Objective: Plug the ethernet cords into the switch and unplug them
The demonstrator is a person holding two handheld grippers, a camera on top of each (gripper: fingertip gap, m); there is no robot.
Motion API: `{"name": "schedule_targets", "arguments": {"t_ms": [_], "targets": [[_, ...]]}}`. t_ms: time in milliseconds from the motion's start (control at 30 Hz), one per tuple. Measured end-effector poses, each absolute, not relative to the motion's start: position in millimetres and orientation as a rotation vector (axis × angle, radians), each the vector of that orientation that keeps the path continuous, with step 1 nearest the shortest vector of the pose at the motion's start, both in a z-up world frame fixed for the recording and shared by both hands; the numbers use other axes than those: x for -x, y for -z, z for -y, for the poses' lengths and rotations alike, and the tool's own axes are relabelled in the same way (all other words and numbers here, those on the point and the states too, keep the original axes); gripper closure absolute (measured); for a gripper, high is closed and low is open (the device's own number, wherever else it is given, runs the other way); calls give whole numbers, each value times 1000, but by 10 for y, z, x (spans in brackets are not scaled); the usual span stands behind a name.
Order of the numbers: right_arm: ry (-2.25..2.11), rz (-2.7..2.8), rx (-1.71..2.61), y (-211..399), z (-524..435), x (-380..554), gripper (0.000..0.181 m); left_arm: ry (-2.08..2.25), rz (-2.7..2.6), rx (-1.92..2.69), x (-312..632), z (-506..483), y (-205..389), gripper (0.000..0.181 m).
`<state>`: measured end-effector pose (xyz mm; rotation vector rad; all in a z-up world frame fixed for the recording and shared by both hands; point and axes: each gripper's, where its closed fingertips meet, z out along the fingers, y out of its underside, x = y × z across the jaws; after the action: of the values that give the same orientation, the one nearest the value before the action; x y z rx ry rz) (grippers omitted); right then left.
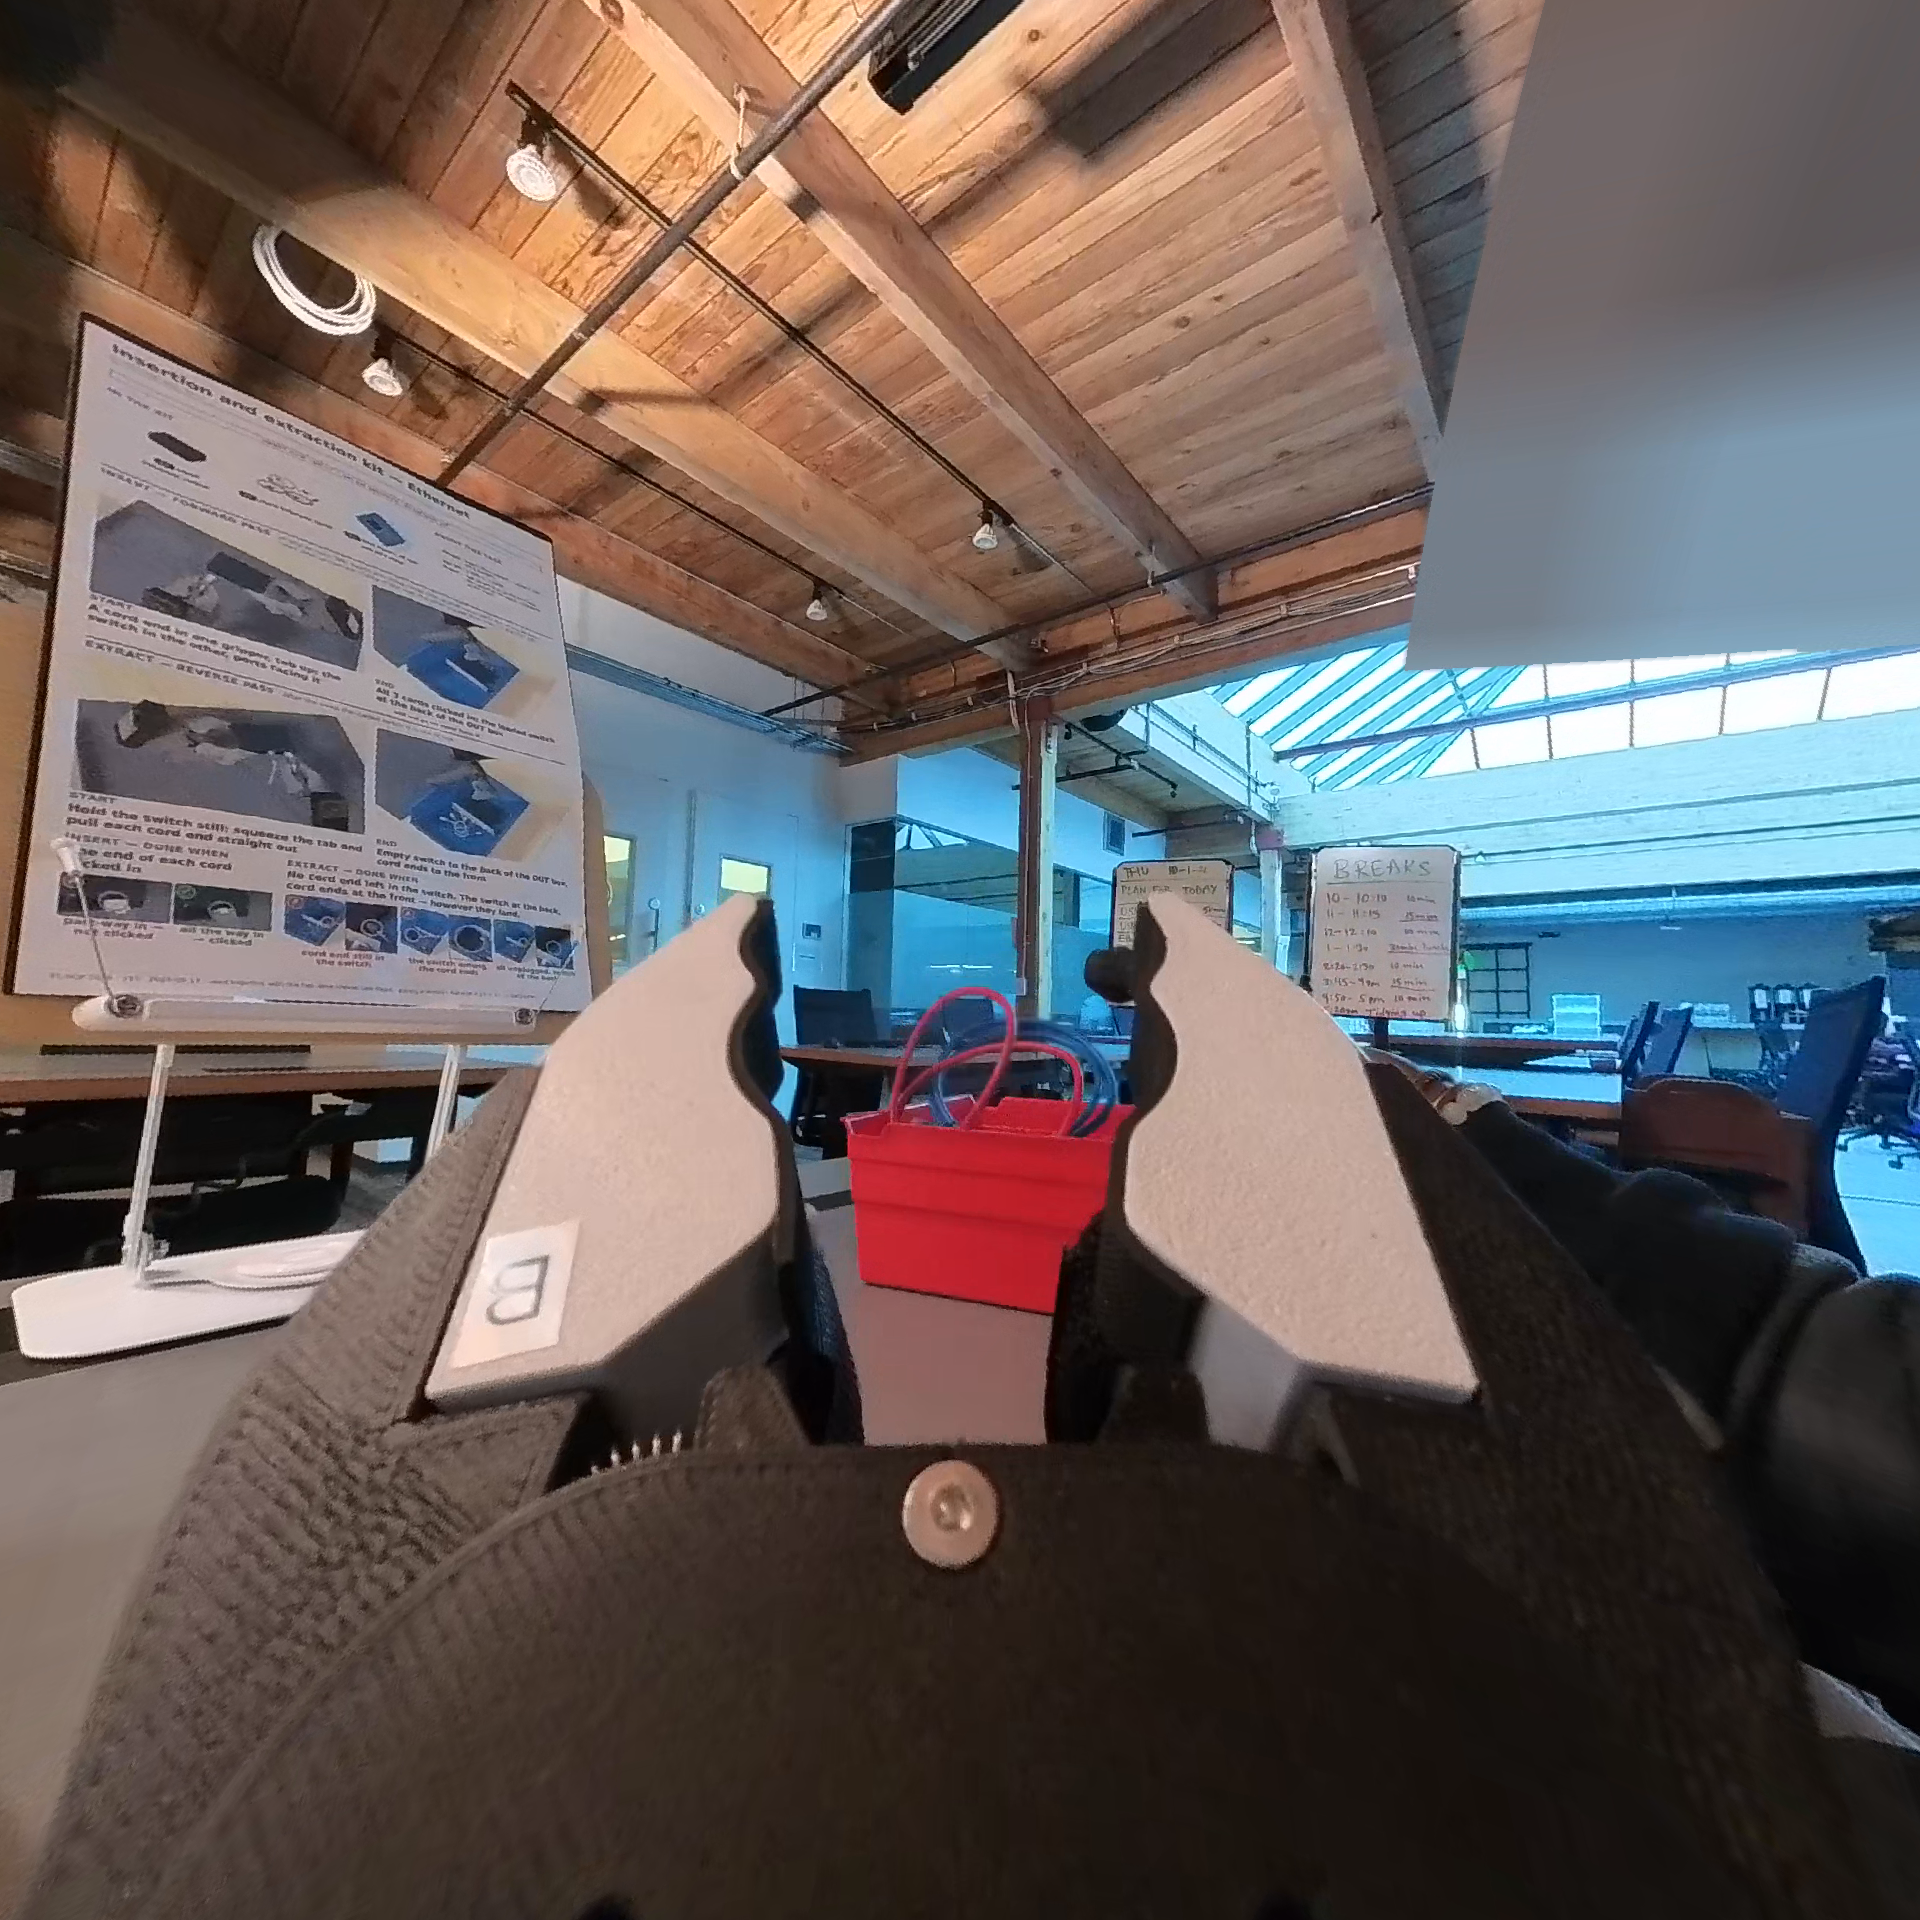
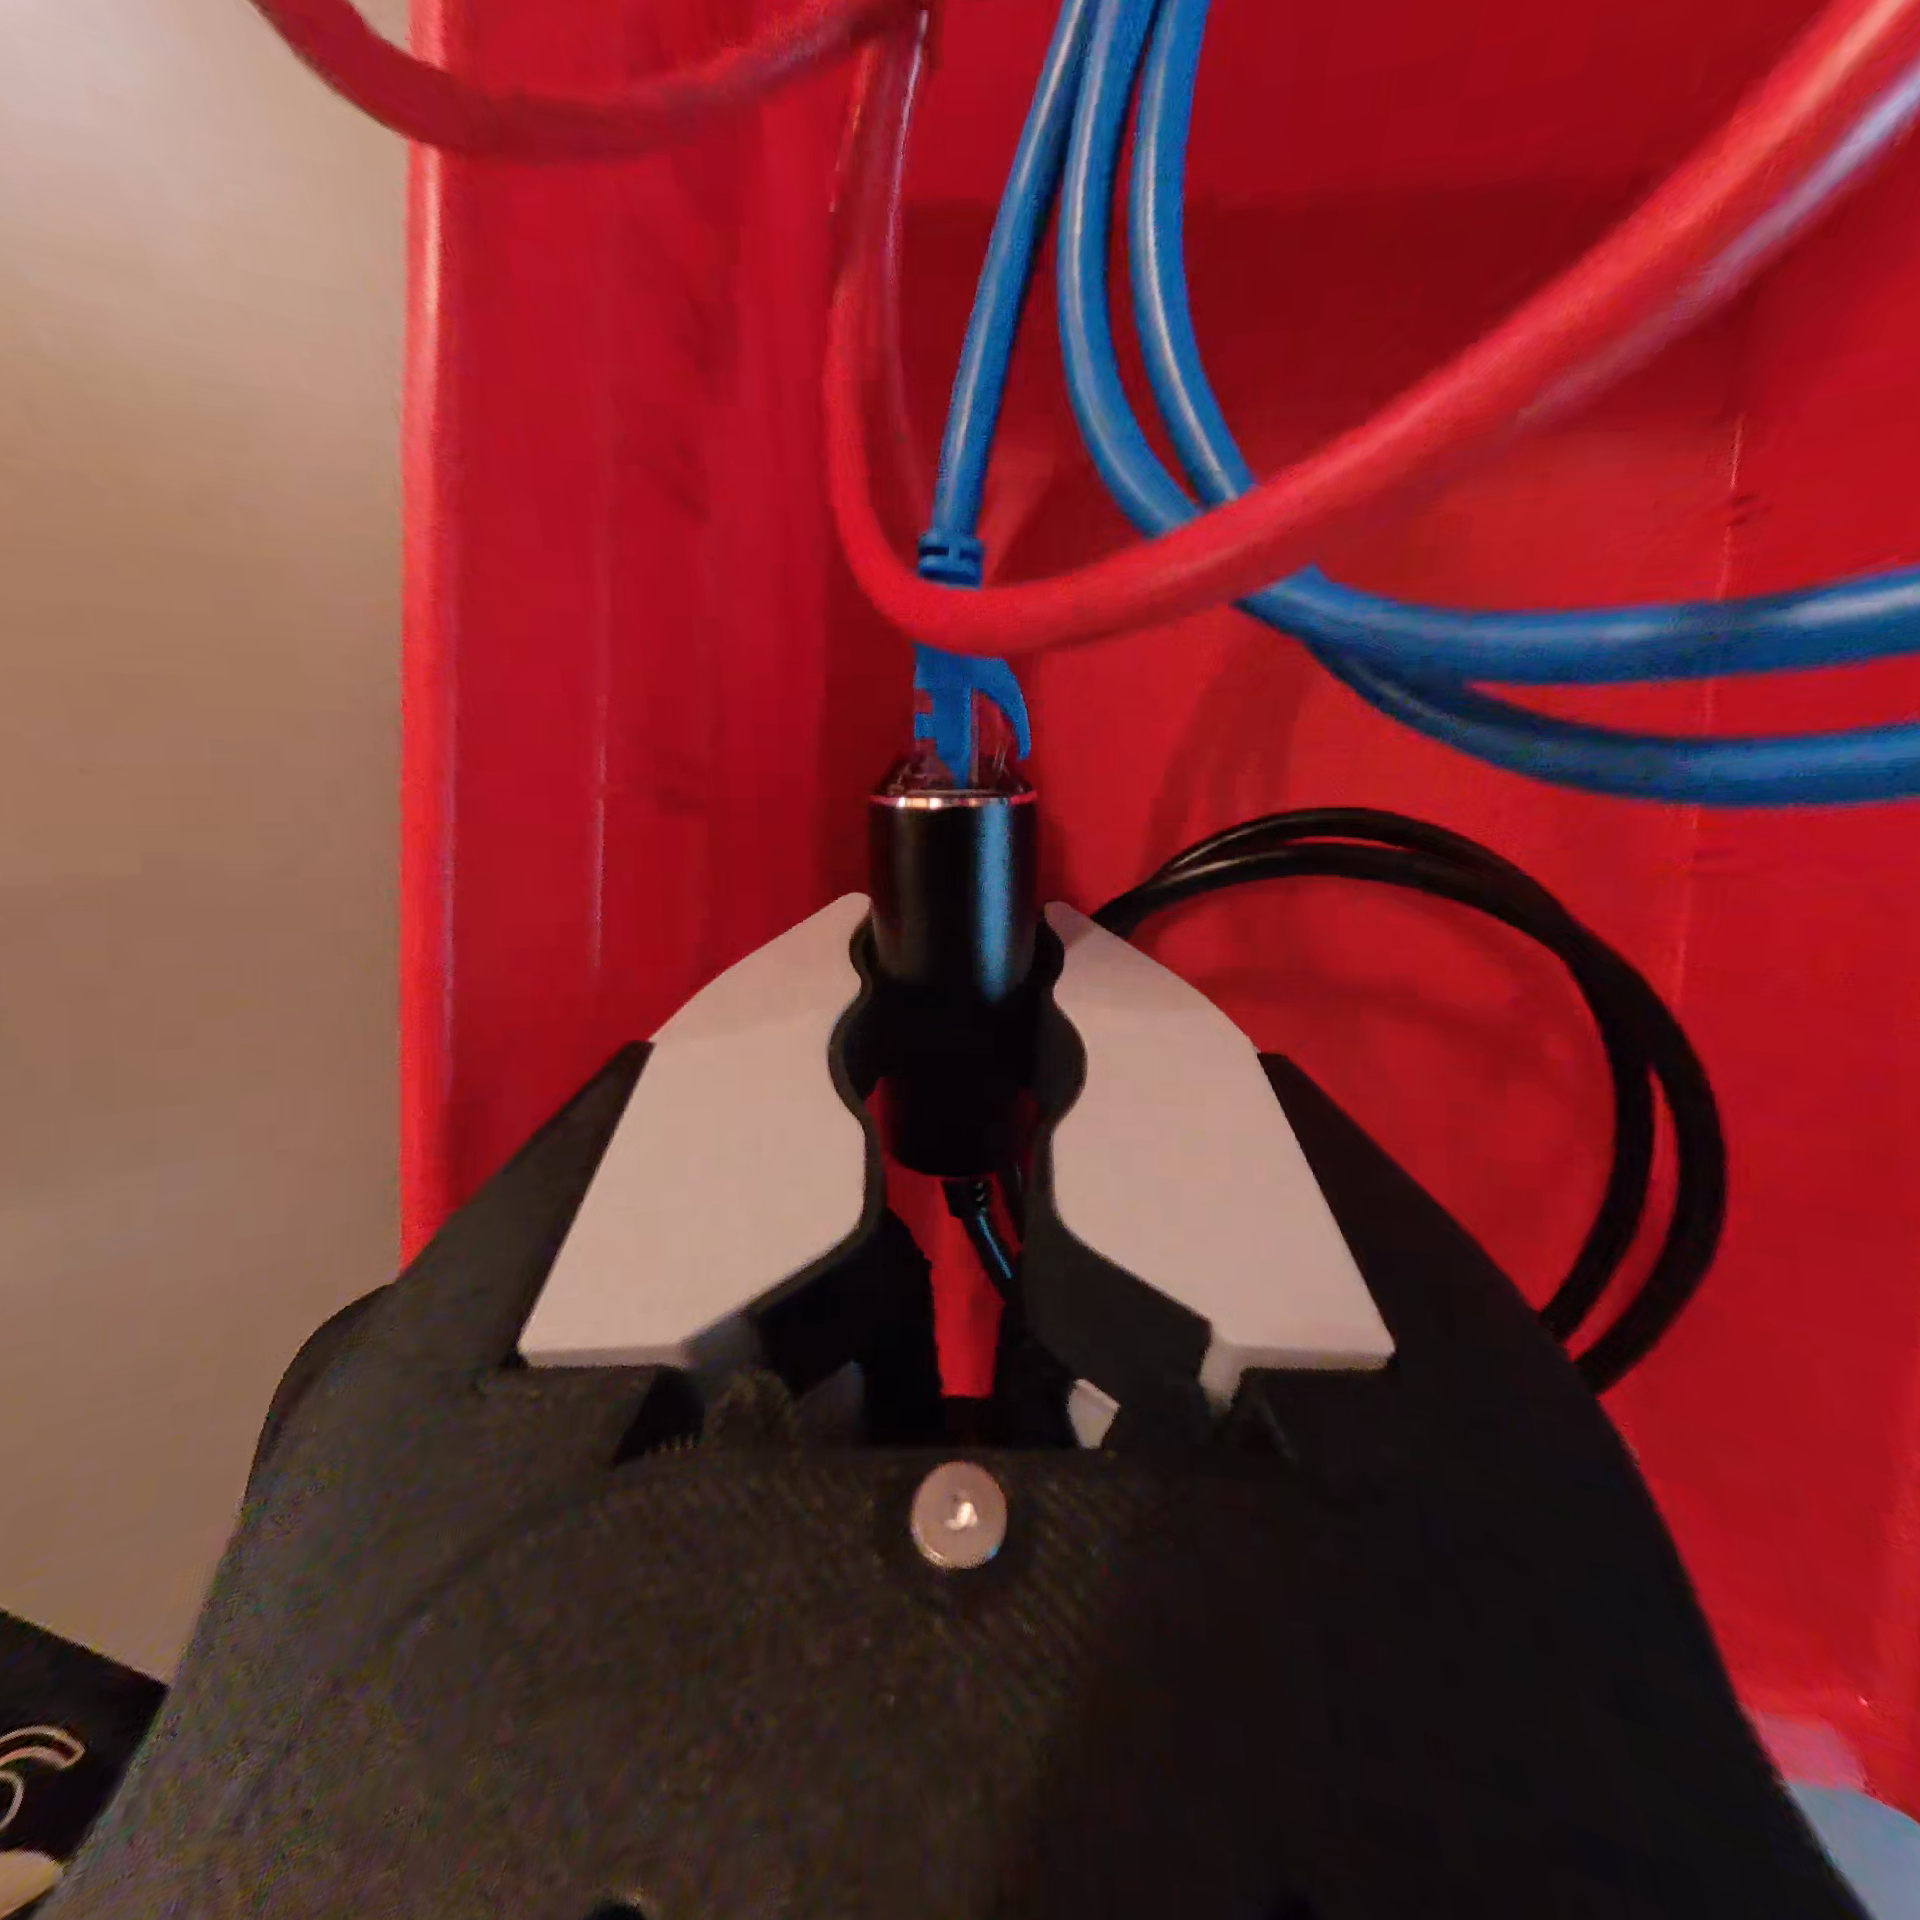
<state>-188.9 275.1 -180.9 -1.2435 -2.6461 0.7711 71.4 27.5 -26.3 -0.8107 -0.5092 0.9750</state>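
Observation:
My right gripper is shut on a black switch, seen end-on, inside a red bin. A blue ethernet cord has its plug in the switch's far face. A red cord loops across the blue one. A black cable curls from the switch's near end. My left gripper is open and empty, low over the table, pointing at the red bin a short way ahead. Red and blue cord loops rise out of the bin.
An instruction sheet on a white stand stands at the left of the grey table. A person's dark sleeve reaches in from the right. Desks, chairs and whiteboards fill the room behind. The gap from one gripper's tips to the other's is roughly 40 cm.

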Motion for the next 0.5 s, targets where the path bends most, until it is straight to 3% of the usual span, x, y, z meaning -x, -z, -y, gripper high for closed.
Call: {"name": "schedule_targets", "arguments": {"t_ms": [100,267,400,500], "targets": [[-809,2618,1219,1784,-2730,1919,155,-975,511,818,-707,-285,272,117],[-1085,2378,1137,1307,-2730,2023,121,-975,513,817,-706,-281,274,117],[-1366,2185,990,759,-2749,1853,116,-977,515,818,-705,-277,277,117],[-1335,2338,869,715,-2737,1496,112,-975,513,818,-709,-281,277,117]]}}
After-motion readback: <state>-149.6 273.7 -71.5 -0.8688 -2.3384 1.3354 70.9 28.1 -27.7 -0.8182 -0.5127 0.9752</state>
